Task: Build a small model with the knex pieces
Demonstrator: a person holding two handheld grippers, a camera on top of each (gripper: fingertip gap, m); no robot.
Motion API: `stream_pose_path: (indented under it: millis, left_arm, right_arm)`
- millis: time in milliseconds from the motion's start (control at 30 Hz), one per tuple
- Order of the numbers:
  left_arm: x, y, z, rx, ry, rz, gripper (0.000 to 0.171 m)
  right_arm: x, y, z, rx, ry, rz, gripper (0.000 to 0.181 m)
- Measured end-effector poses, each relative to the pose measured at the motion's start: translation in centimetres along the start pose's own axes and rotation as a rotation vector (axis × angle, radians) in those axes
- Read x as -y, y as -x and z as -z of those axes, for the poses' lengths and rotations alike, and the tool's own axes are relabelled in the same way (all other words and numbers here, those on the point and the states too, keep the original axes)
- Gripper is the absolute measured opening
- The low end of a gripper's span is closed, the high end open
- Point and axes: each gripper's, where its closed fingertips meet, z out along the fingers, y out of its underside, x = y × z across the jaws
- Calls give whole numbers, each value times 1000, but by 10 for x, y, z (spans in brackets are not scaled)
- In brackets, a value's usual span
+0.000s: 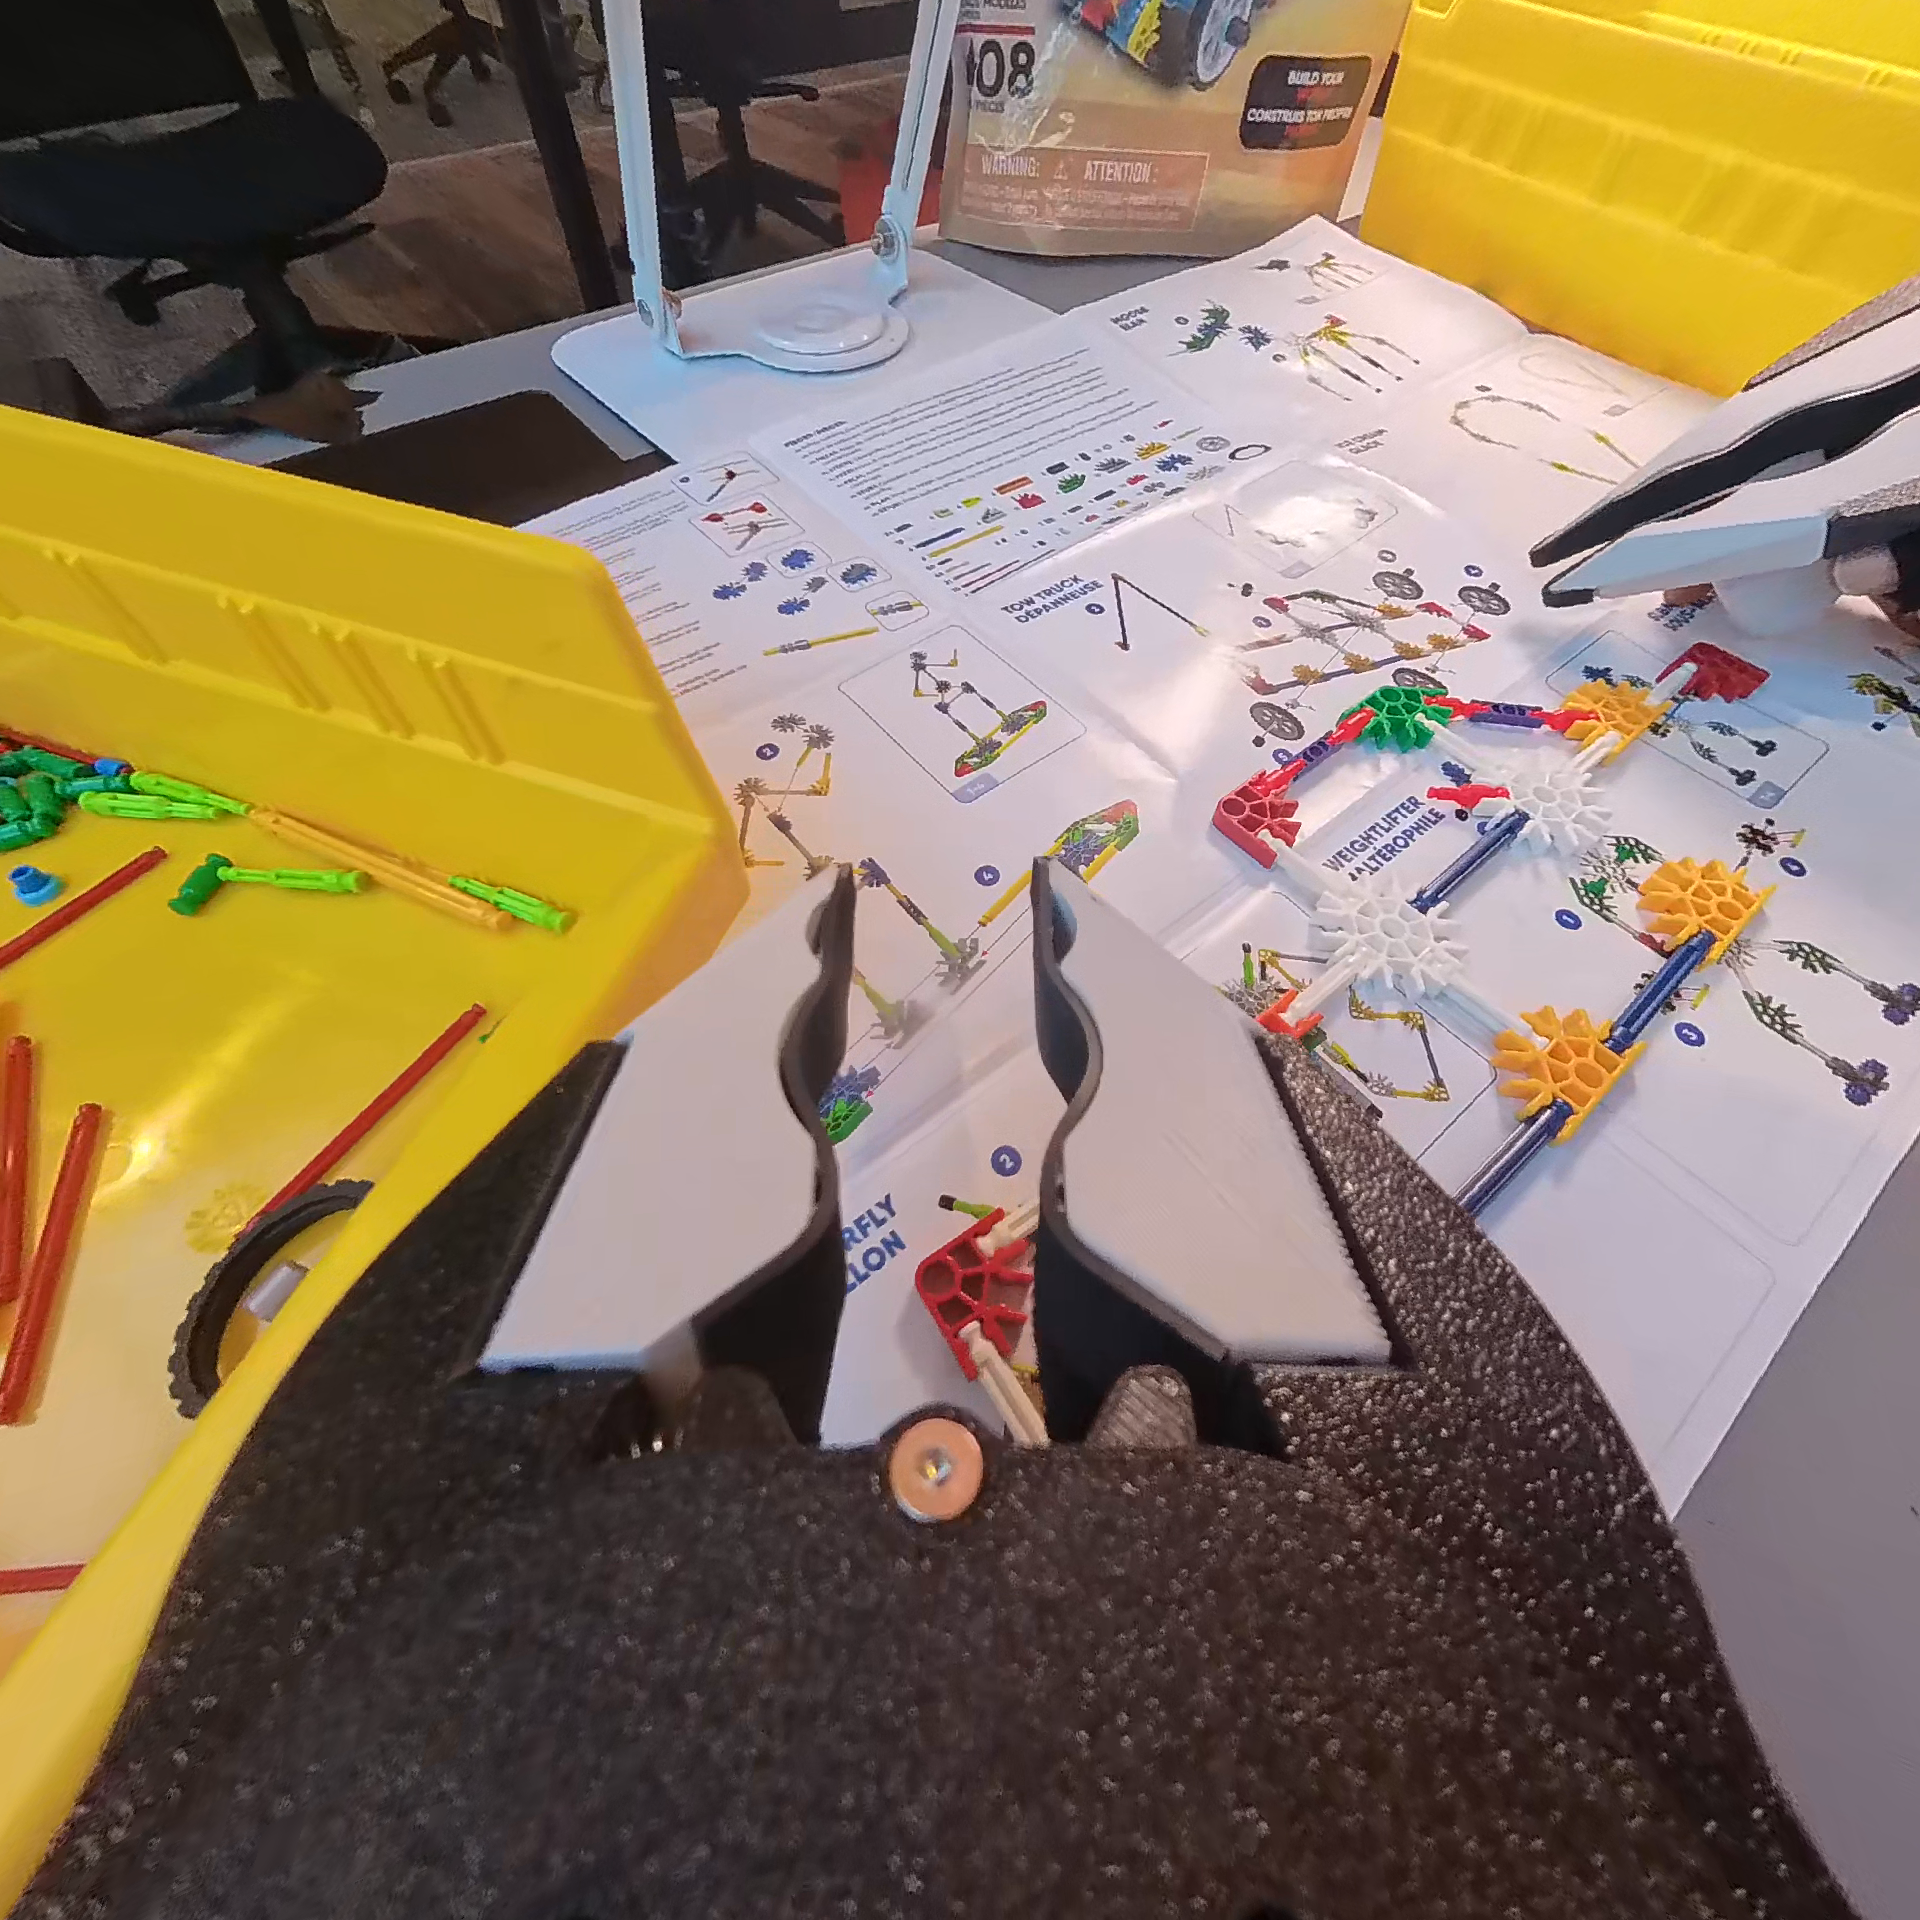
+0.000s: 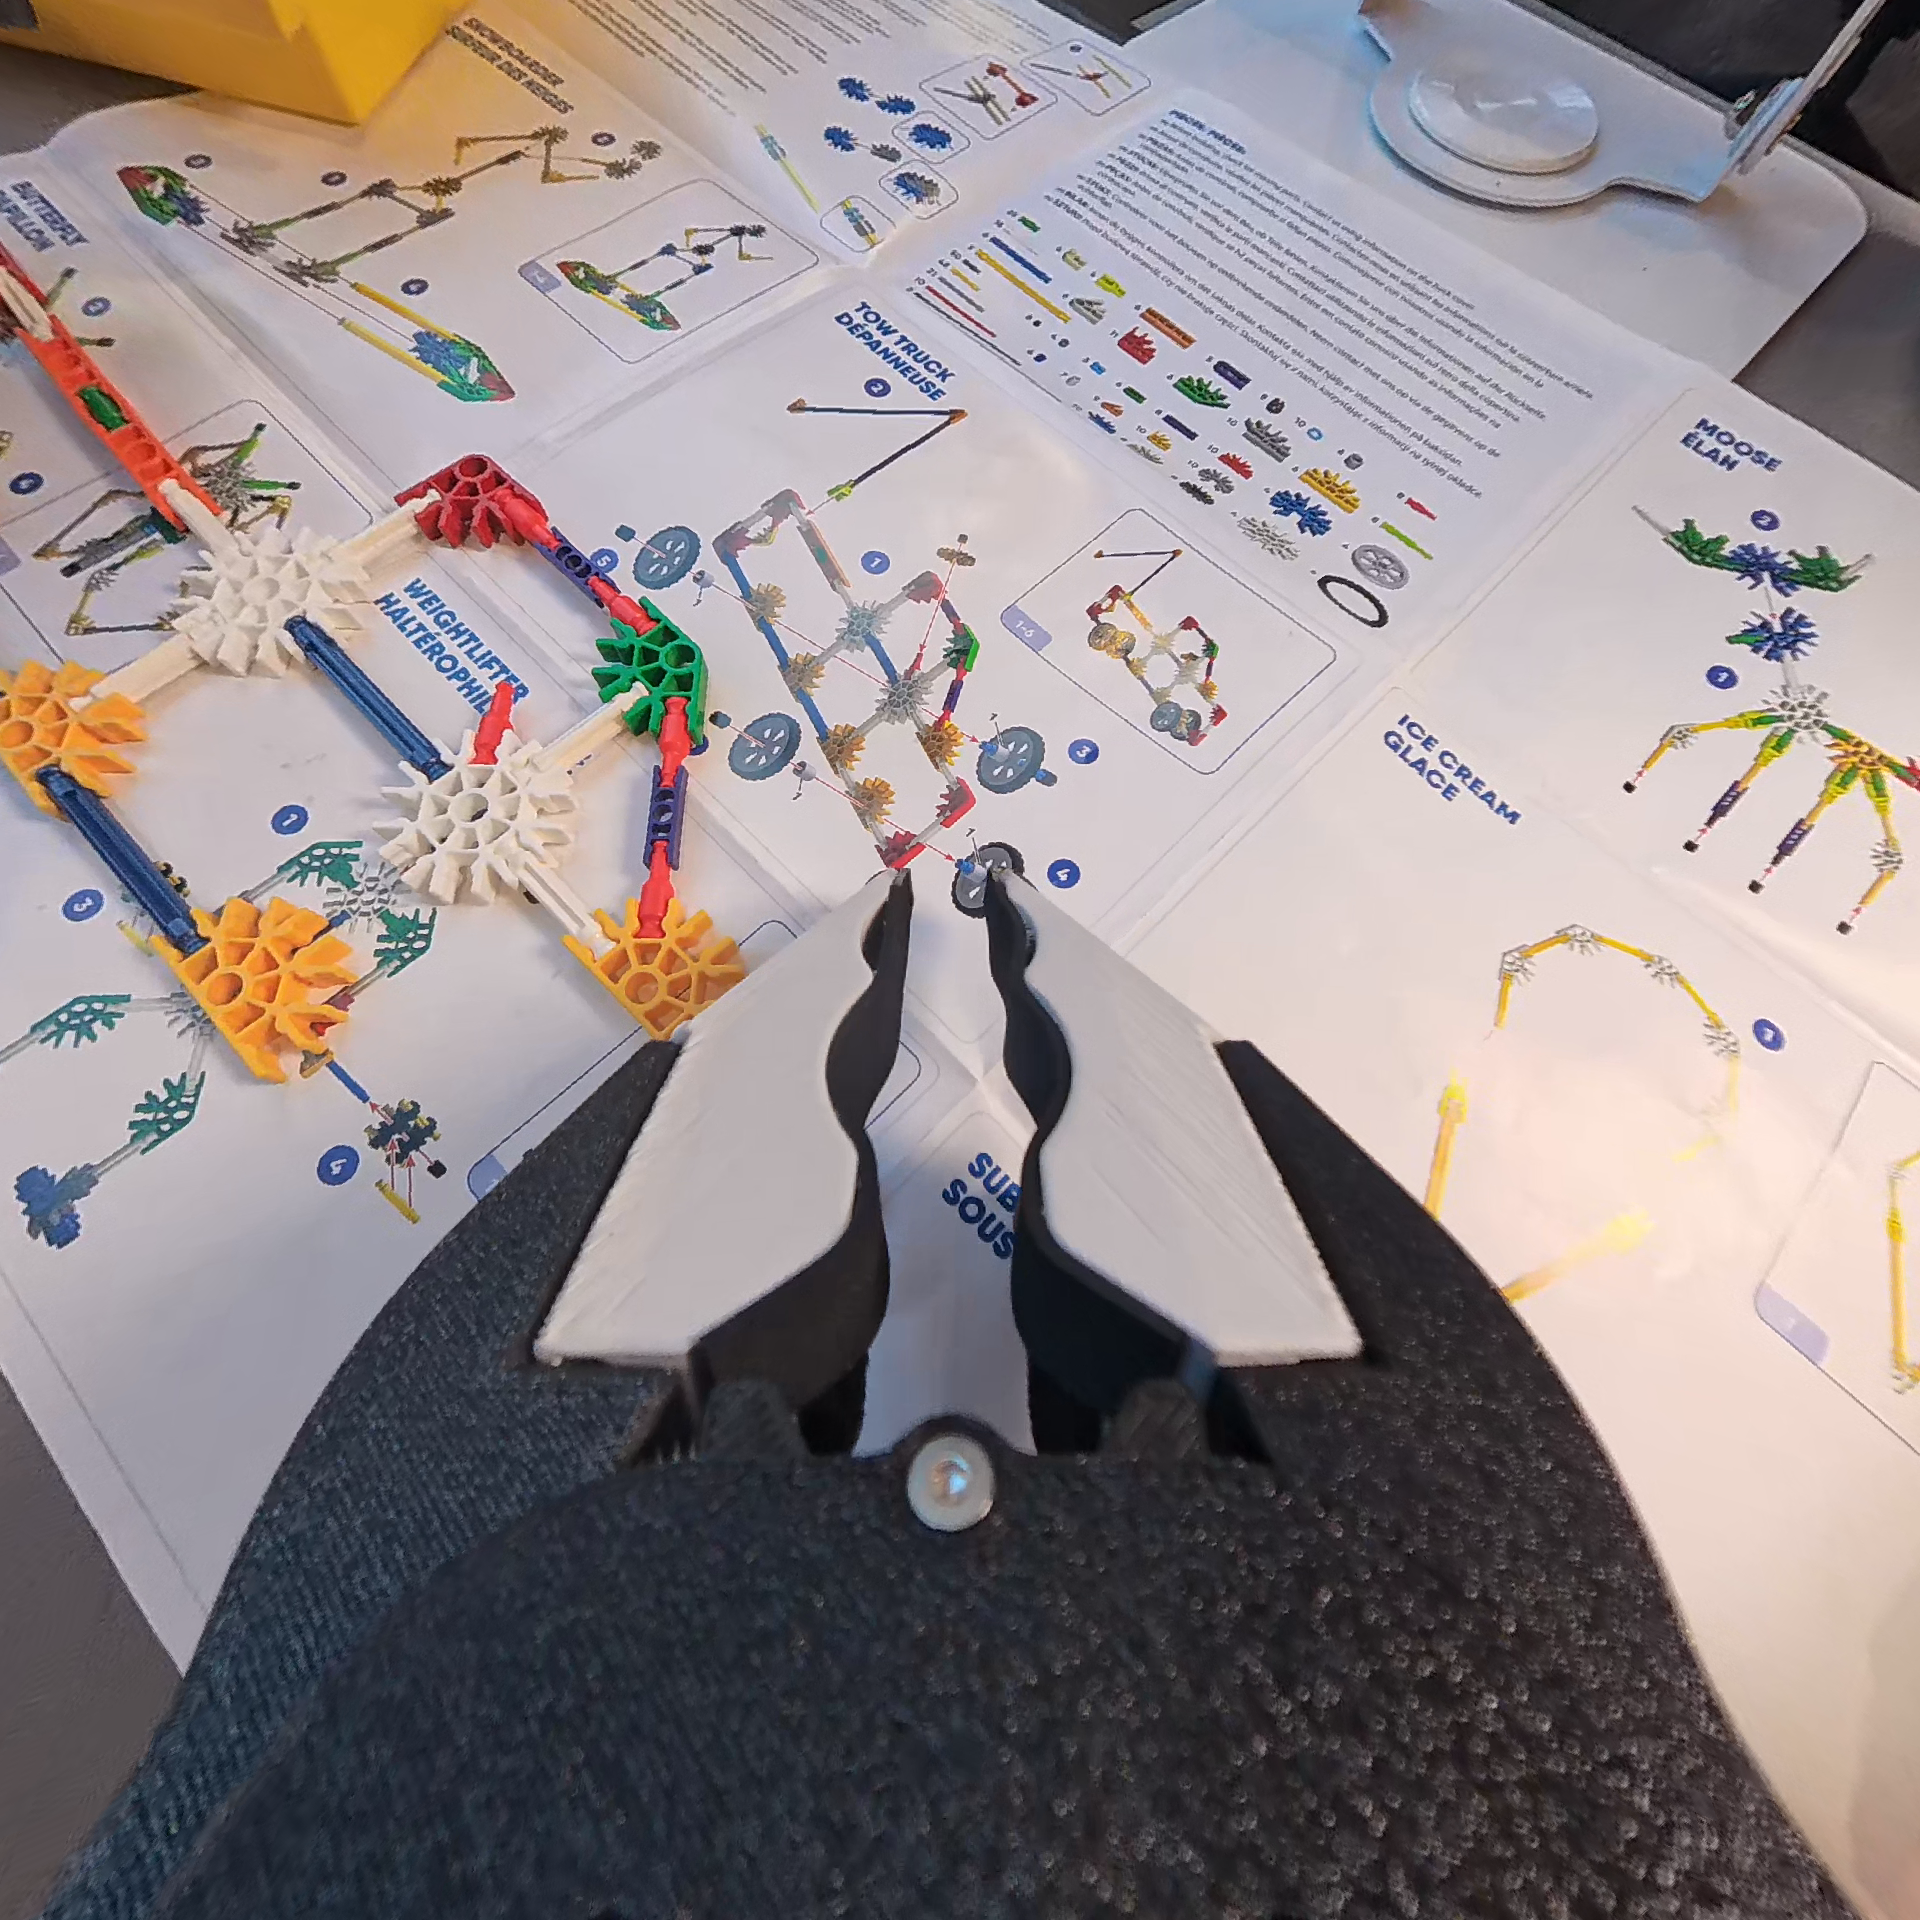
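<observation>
A flat toy model of white (image 1: 1387,935), orange (image 1: 1704,899), green (image 1: 1397,717) and red connectors joined by blue and white rods lies on a printed instruction sheet (image 1: 935,540). My left gripper (image 1: 943,878) is open and empty above the sheet, left of the model. A red connector (image 1: 966,1288) with white rods lies on the sheet under its fingers. My right gripper (image 2: 943,885) is narrowly open and empty, low over the sheet (image 2: 1247,935), just right of the model's orange corner connector (image 2: 655,966) and green connector (image 2: 655,665). The right gripper also shows in the left wrist view (image 1: 1553,580).
A yellow bin (image 1: 312,644) at the left holds loose red and green rods and a black tyre (image 1: 223,1299). A white lamp base (image 1: 821,332), a toy box (image 1: 1143,125) and a second yellow bin (image 1: 1662,156) stand at the back. Grey table (image 1: 1829,1455) shows at the right. Left tips to right tips: about 25 centimetres. Measured from the fingertips, the red connector (image 1: 966,1288) is 8 centimetres or so from the left gripper and 30 centimetres from the right.
</observation>
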Motion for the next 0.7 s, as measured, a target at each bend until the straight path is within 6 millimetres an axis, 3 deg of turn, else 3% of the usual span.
stream_pose_path:
  millis: [67,133,233,367,467,700]
  left_arm:
    - [-5,-14,-1,-81,33,-25,31]
    - [-24,-40,0,-239,146,-82,36]
    - [-46,-58,7,-301,250,-269,44]
    - [-62,-61,1,-284,325,-359,25]
    - [-60,-61,0,-286,320,-381,12]
    - [-67,-80,13,-415,312,-468,8]
  right_arm:
    - [1,0,1,3,-4,3,13]
    - [1,-1,2,2,-7,6,13]
    - [0,-4,3,-4,-10,0,13]
    - [-1,-4,2,2,-6,-4,14]
    - [-1,-3,2,2,-5,7,14]
    - [0,-1,2,11,-10,14,14]
